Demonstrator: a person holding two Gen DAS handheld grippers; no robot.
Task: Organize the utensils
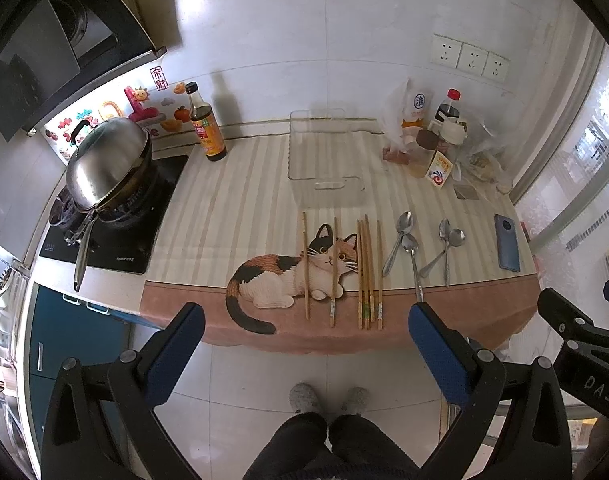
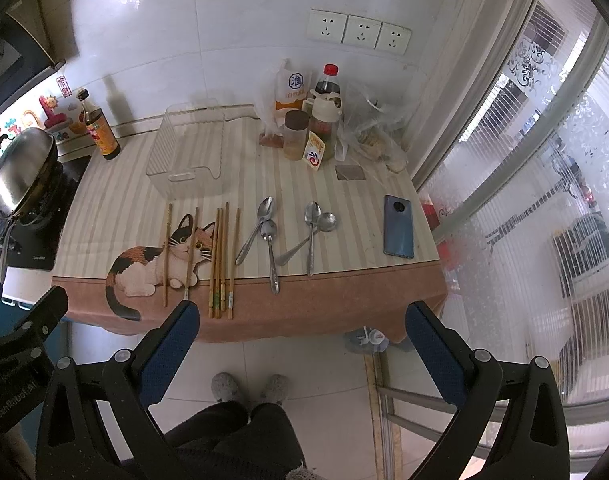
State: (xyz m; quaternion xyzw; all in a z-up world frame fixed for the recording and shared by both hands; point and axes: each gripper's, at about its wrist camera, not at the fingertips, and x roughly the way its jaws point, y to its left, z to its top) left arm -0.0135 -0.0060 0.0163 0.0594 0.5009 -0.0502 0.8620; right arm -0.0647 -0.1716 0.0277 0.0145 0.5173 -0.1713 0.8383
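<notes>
Several wooden chopsticks (image 1: pixel 366 272) (image 2: pixel 220 260) lie side by side on a cat-print mat (image 1: pixel 224 208) (image 2: pixel 116 204). Several metal spoons (image 1: pixel 412 252) (image 2: pixel 269 248) lie to their right. A clear plastic bin (image 1: pixel 324 152) (image 2: pixel 192 148) stands behind them, empty. My left gripper (image 1: pixel 306 326) and right gripper (image 2: pixel 302 324) are both open and empty, held above the floor in front of the table's near edge.
A blue phone (image 1: pixel 507 244) (image 2: pixel 399 226) lies at the mat's right. Bottles, jars and bags (image 1: pixel 432 140) (image 2: pixel 312 120) crowd the back right. A soy sauce bottle (image 1: pixel 206 128) (image 2: pixel 100 128) and a lidded wok (image 1: pixel 108 160) on the stove are at the left.
</notes>
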